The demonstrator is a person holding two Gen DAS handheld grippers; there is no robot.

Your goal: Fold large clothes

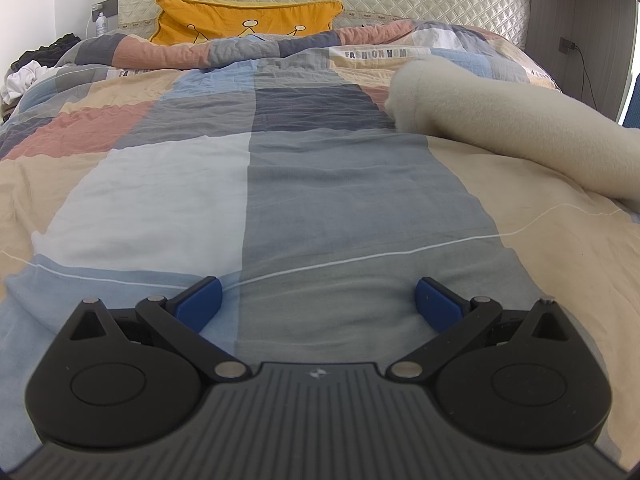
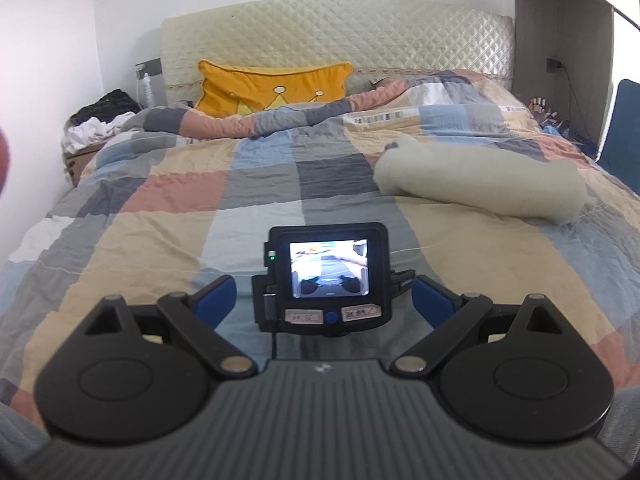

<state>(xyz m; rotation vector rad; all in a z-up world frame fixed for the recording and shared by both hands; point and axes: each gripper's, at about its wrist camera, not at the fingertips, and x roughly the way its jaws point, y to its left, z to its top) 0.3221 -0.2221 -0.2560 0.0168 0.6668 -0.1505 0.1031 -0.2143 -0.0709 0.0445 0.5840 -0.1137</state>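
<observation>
A cream fleece garment (image 1: 512, 128) lies bunched in a long roll on the right side of the bed; it also shows in the right wrist view (image 2: 484, 184). My left gripper (image 1: 318, 300) is open, low over the checked quilt (image 1: 200, 184), well short of the garment and to its left, with nothing between its blue pads. My right gripper (image 2: 324, 300) is open too, higher and further back. Right in front of it I see the back of the left gripper's camera unit (image 2: 328, 278) with its lit screen. The garment's far end is hidden by its own bulk.
A patchwork quilt (image 2: 180, 208) covers the bed, its top edge rolled back below a yellow crown pillow (image 1: 244, 24) and quilted headboard (image 2: 336, 36). A clothes pile (image 2: 100, 120) sits at far left. A thin white thread (image 1: 360, 260) crosses the quilt. A wooden unit and cable stand at right.
</observation>
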